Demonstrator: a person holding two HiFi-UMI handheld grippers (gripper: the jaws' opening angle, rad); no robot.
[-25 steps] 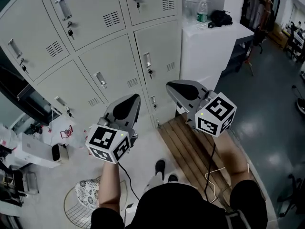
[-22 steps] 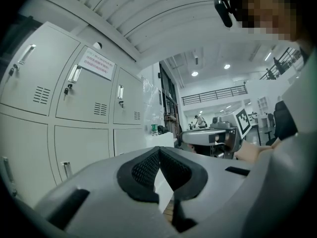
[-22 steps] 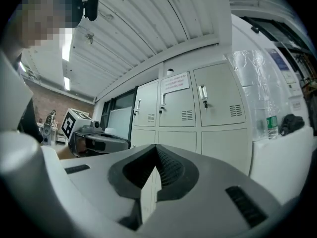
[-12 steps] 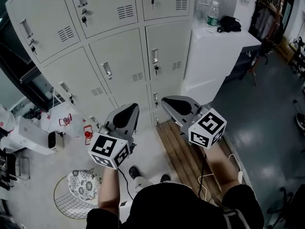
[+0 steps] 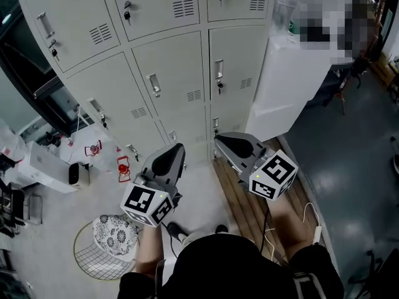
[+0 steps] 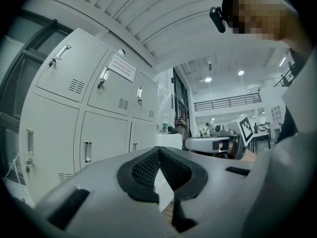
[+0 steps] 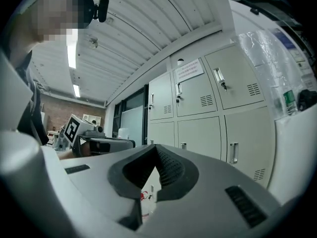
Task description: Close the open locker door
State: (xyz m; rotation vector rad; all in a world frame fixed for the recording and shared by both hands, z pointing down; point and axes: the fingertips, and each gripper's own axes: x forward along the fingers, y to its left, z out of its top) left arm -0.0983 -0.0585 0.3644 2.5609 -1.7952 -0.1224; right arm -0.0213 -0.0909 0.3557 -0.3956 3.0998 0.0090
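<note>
Your left gripper (image 5: 175, 151) and right gripper (image 5: 221, 141) are side by side at waist height. Each is pinched together at the tips and holds nothing. Just beyond them rises the grey locker bank (image 5: 174, 73). From these views I cannot tell which of its doors stands open. A white cabinet (image 5: 293, 80) stands against its right side.

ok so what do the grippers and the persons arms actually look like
Both the left gripper and right gripper are light grey shells tapering to a point, lined with black textured pads. Each carries a white cube with black square markers and a small green light. A white cable runs beside the right forearm. The person wears a black top; forearms are unsleeved.
</note>
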